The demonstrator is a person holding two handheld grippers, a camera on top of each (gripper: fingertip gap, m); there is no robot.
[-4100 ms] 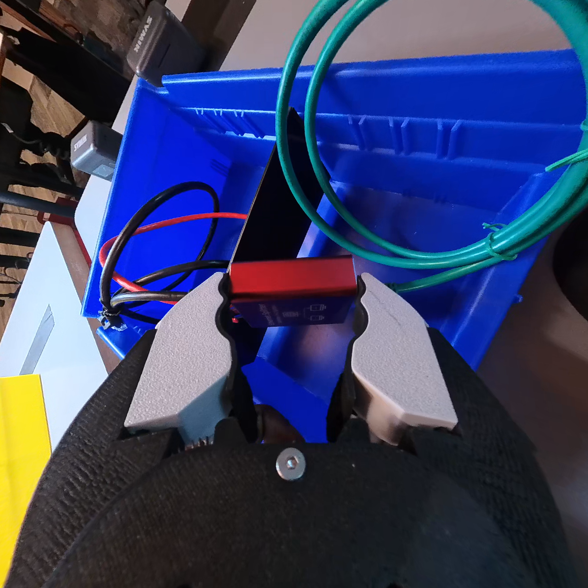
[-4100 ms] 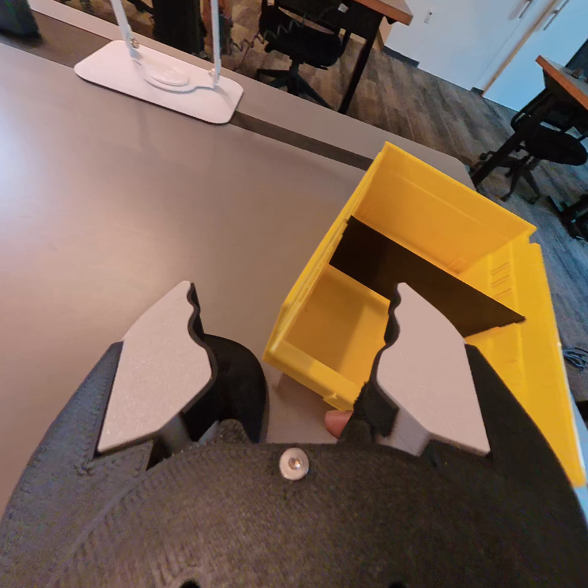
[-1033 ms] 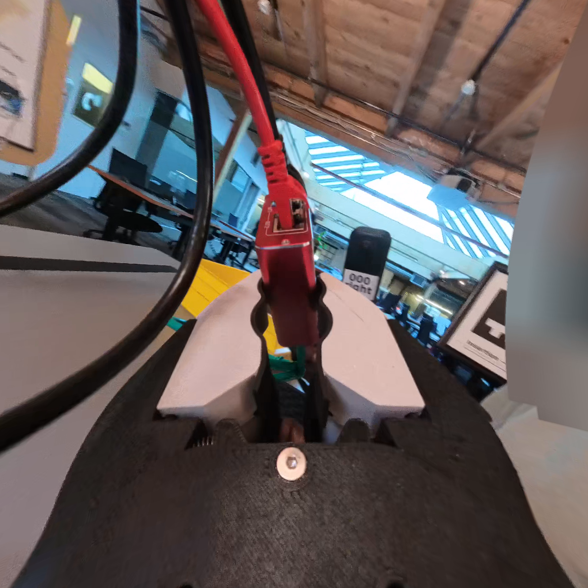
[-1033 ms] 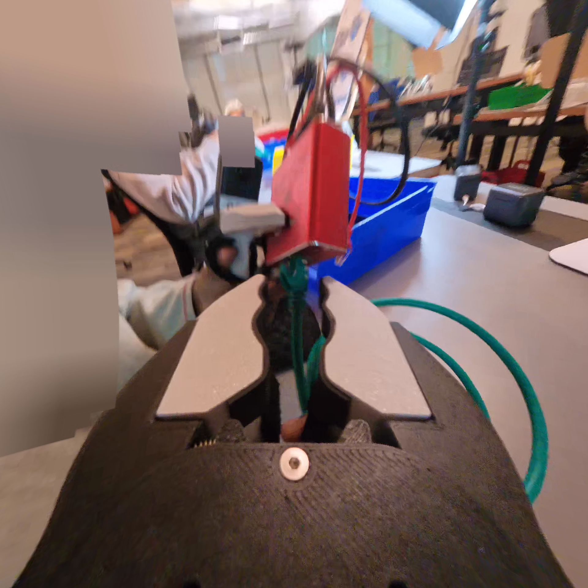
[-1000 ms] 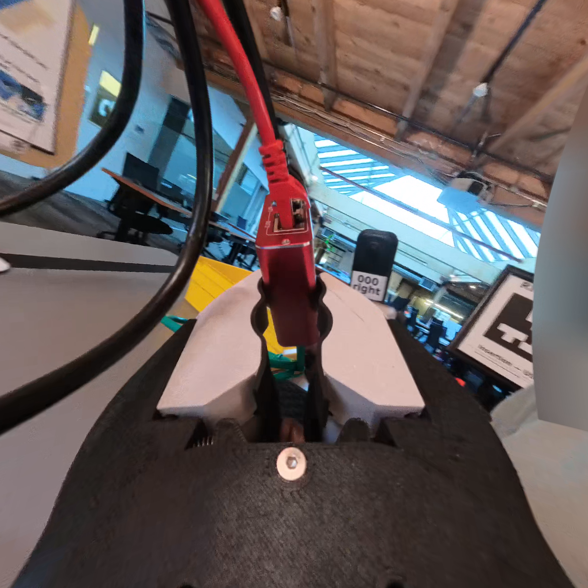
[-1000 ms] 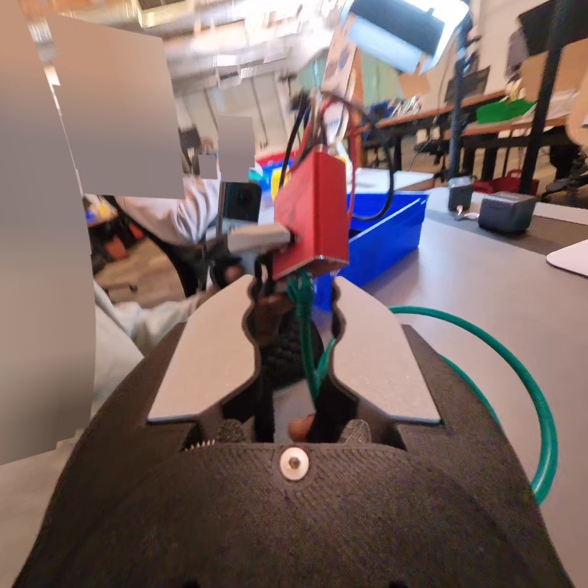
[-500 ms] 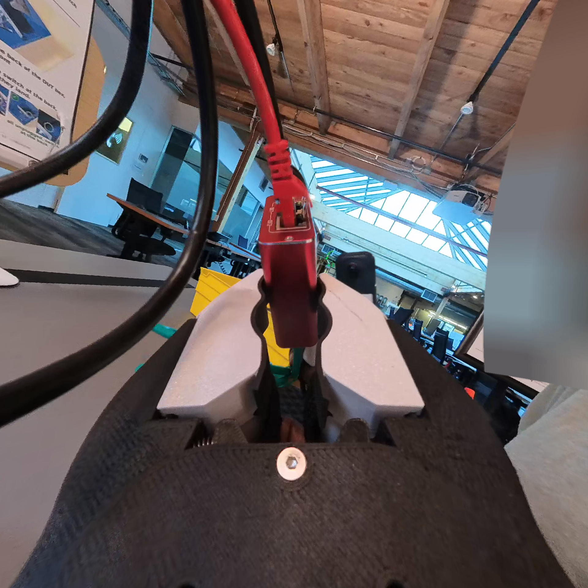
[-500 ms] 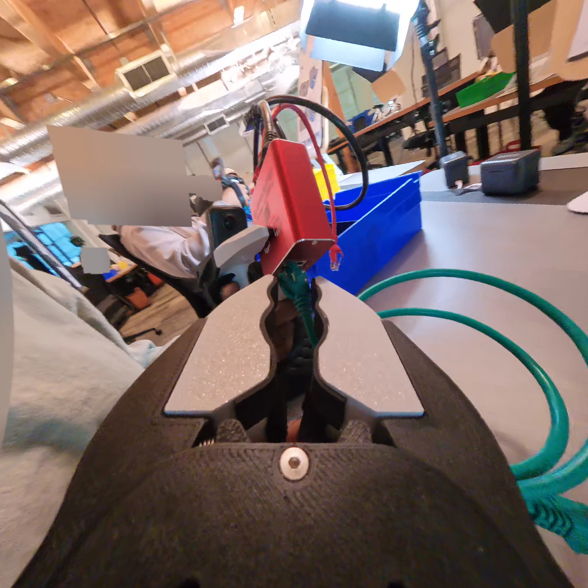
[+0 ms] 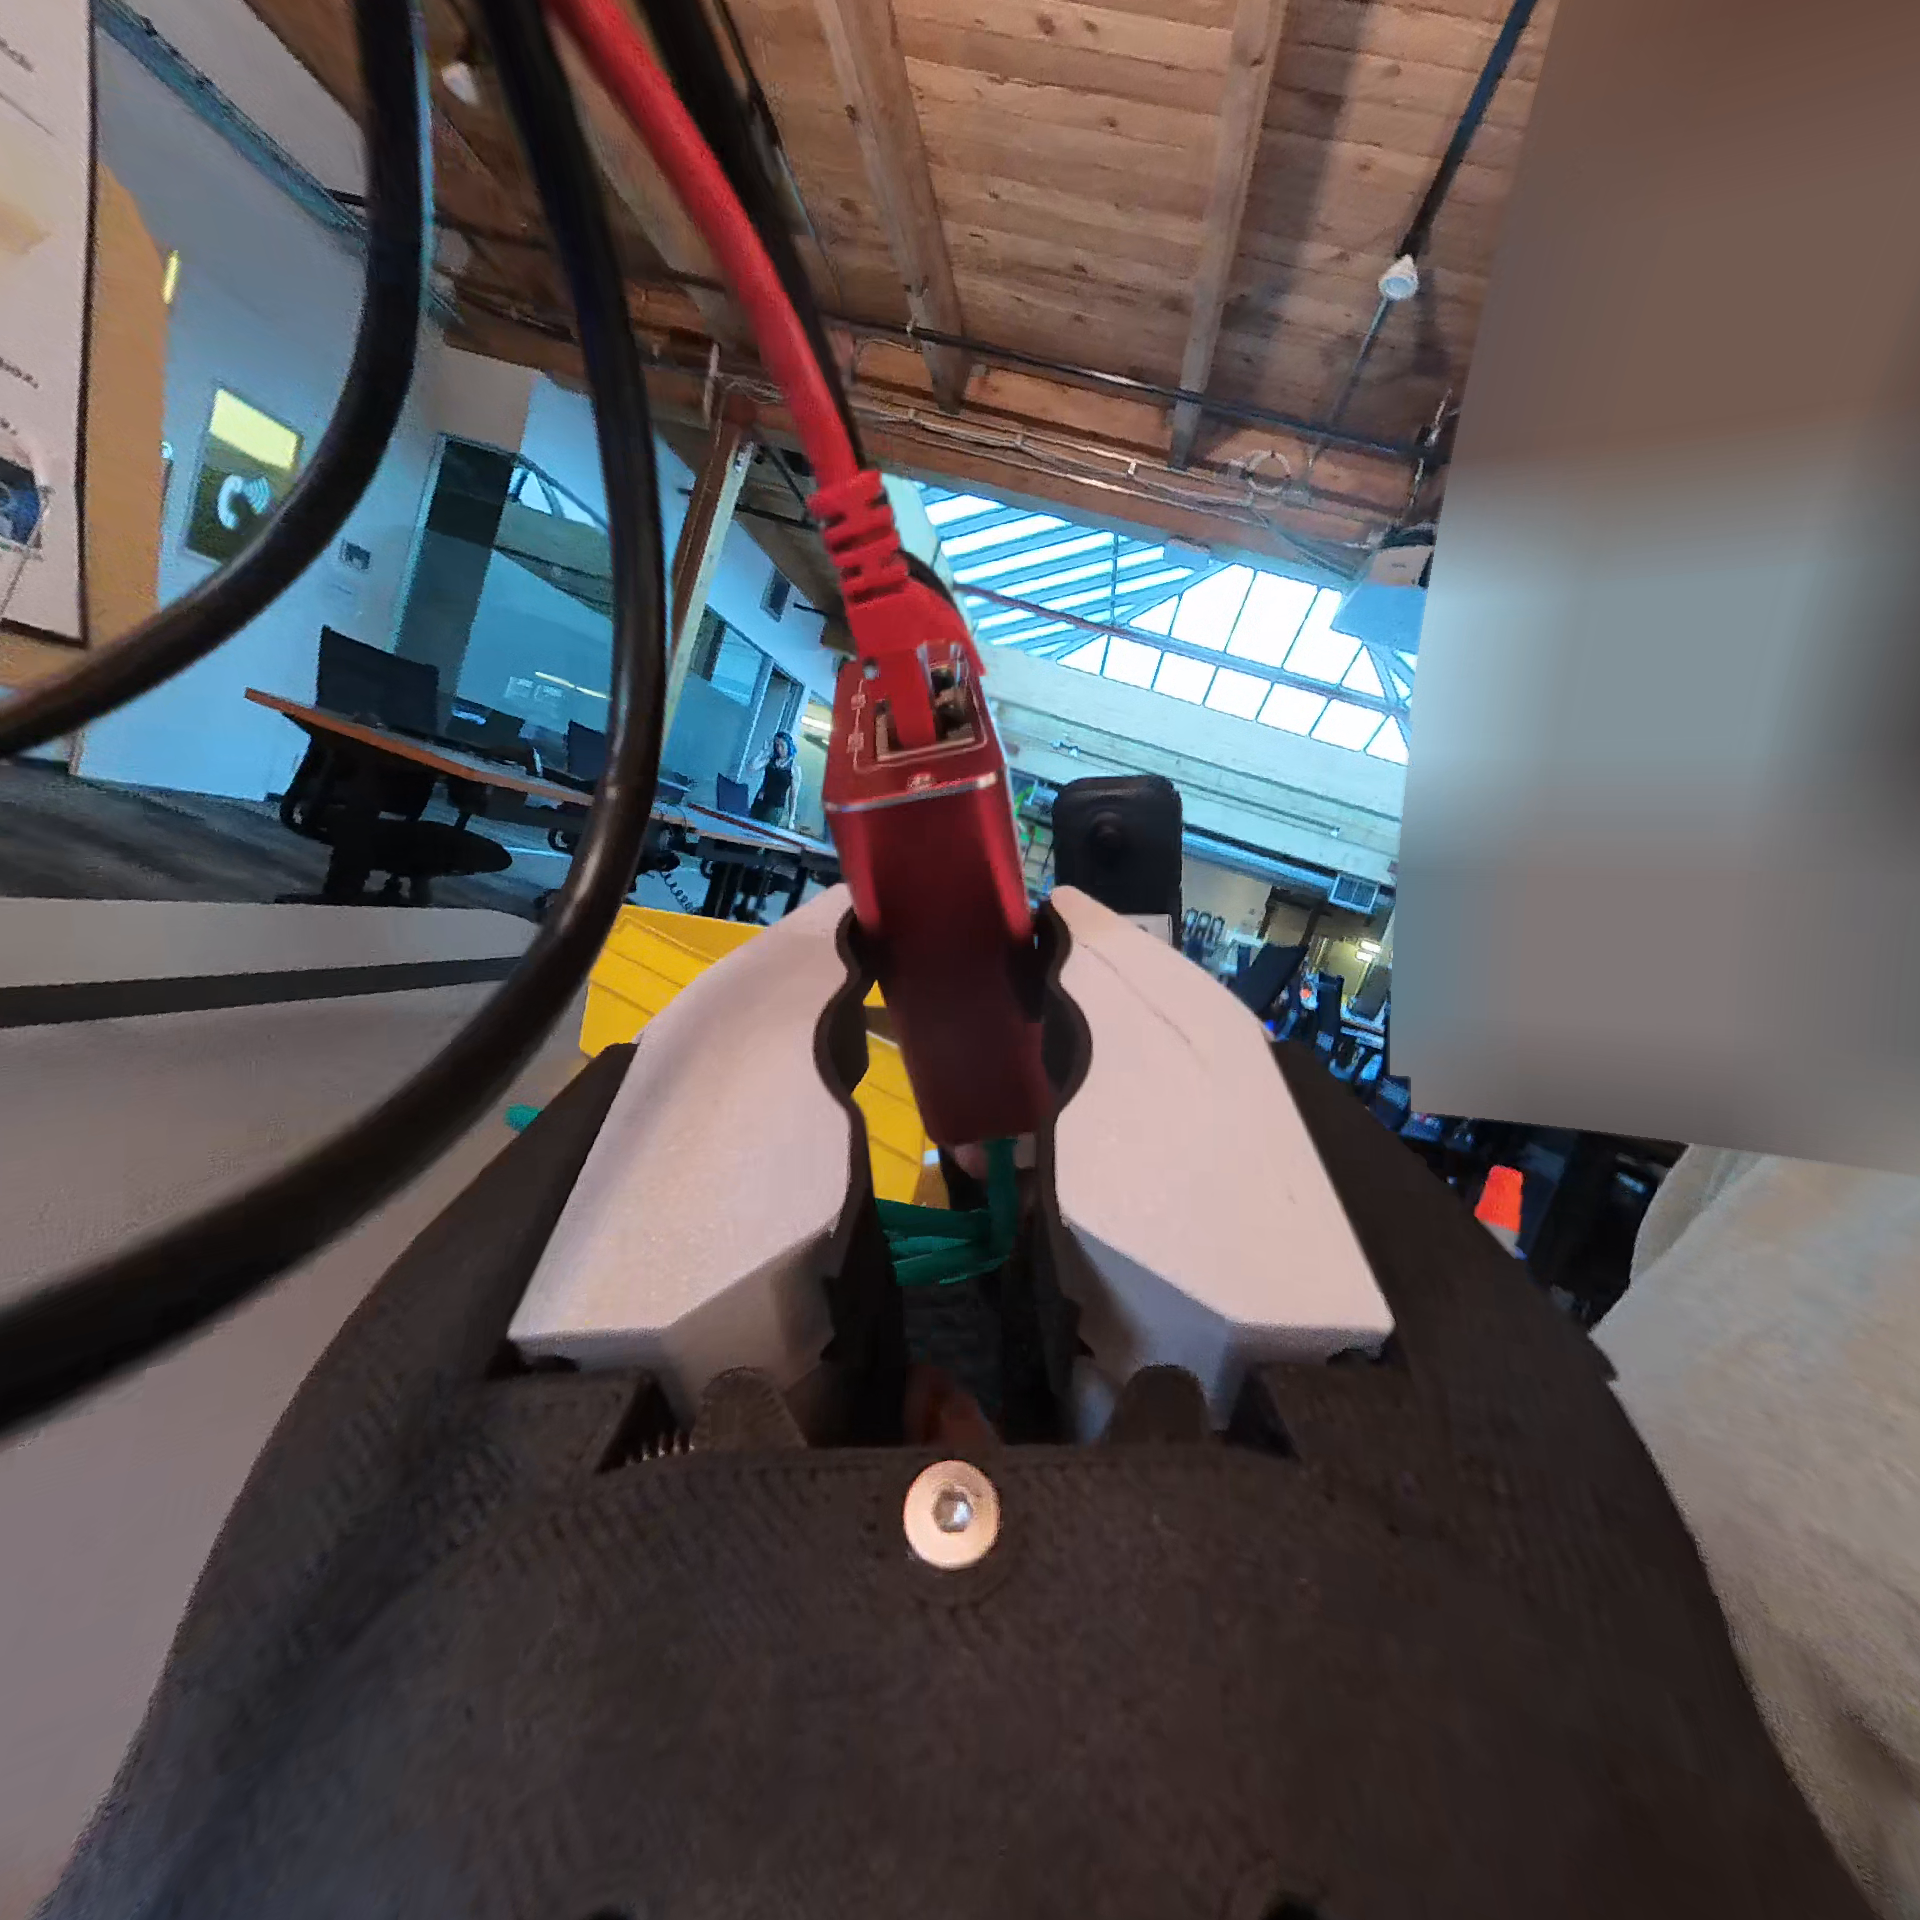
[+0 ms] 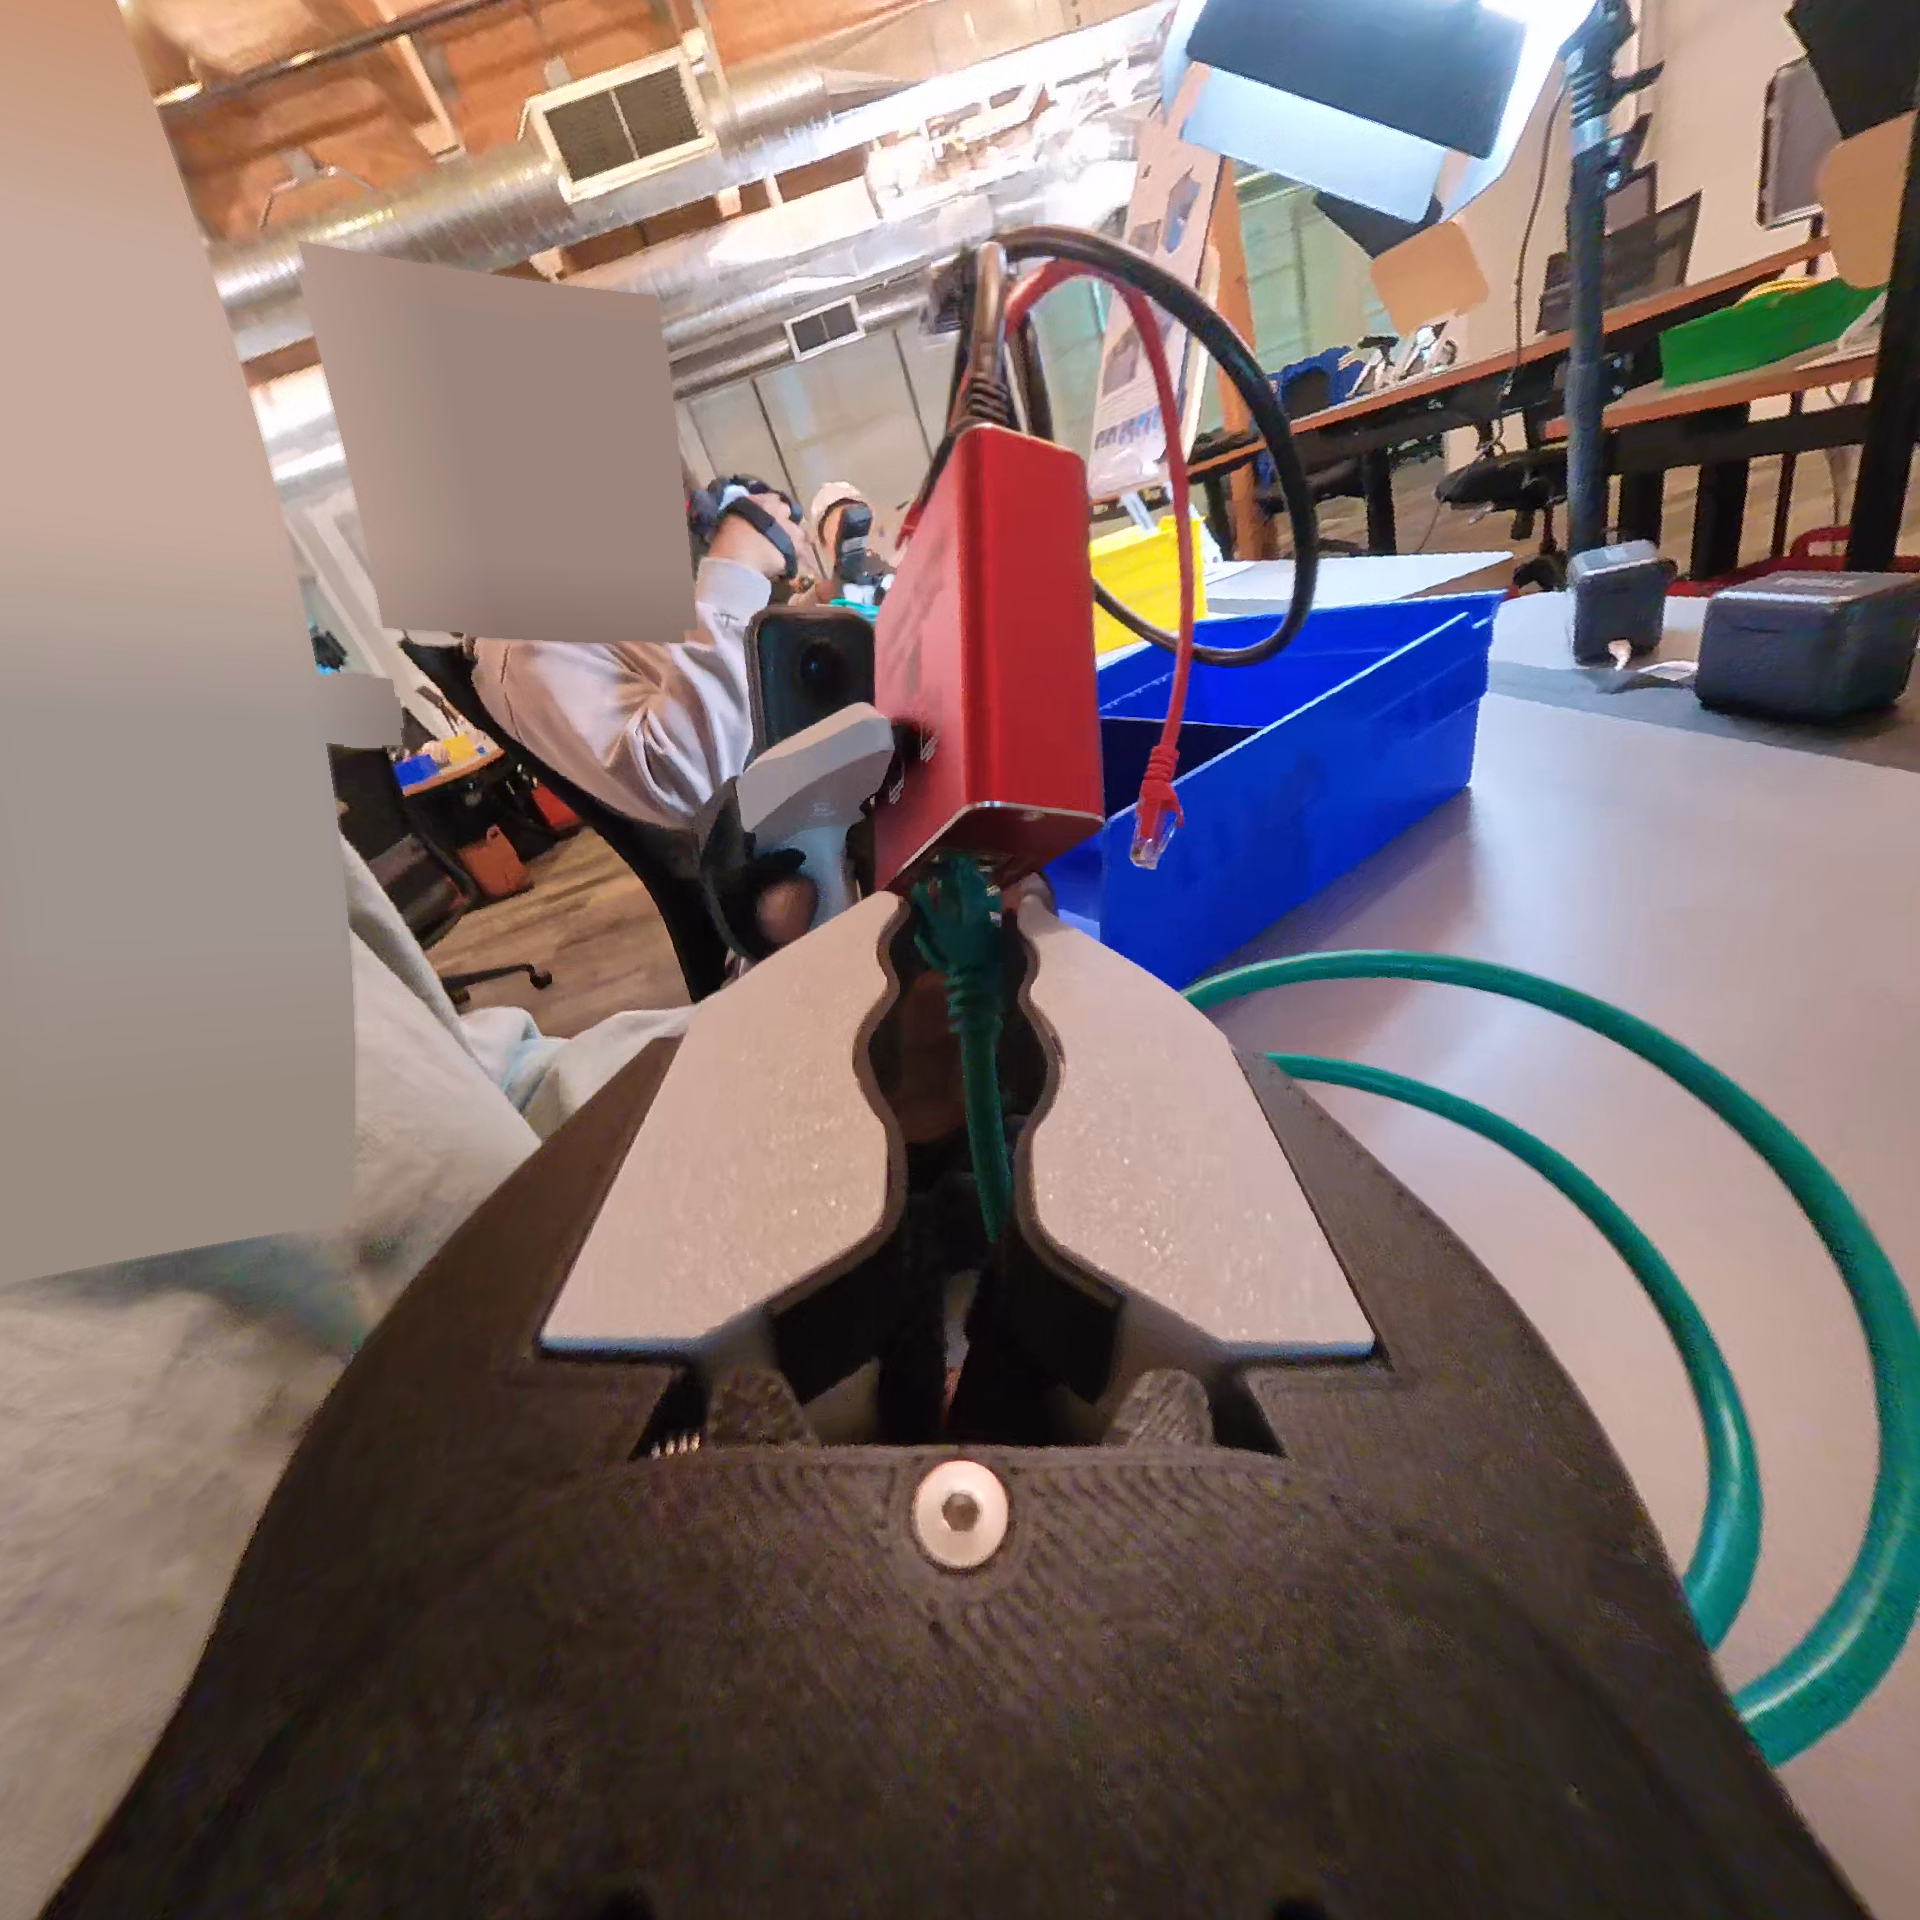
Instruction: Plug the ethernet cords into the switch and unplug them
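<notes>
Switch (image 10: pixel 987 655) sits clamped upright in the left gripper (image 9: pixel 951 997), held steady off the table while the right gripper (image 10: pixel 961 966), closed on the green cord (image 10: pixel 961 935), presses its plug into the bottom port.

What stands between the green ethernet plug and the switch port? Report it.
Nothing visible does. The right gripper is shut on the green ethernet plug, whose tip is already at the near-end port of the red switch, which the left gripper clamps. The loose red plug dangles beside it, clear of that port.
</notes>
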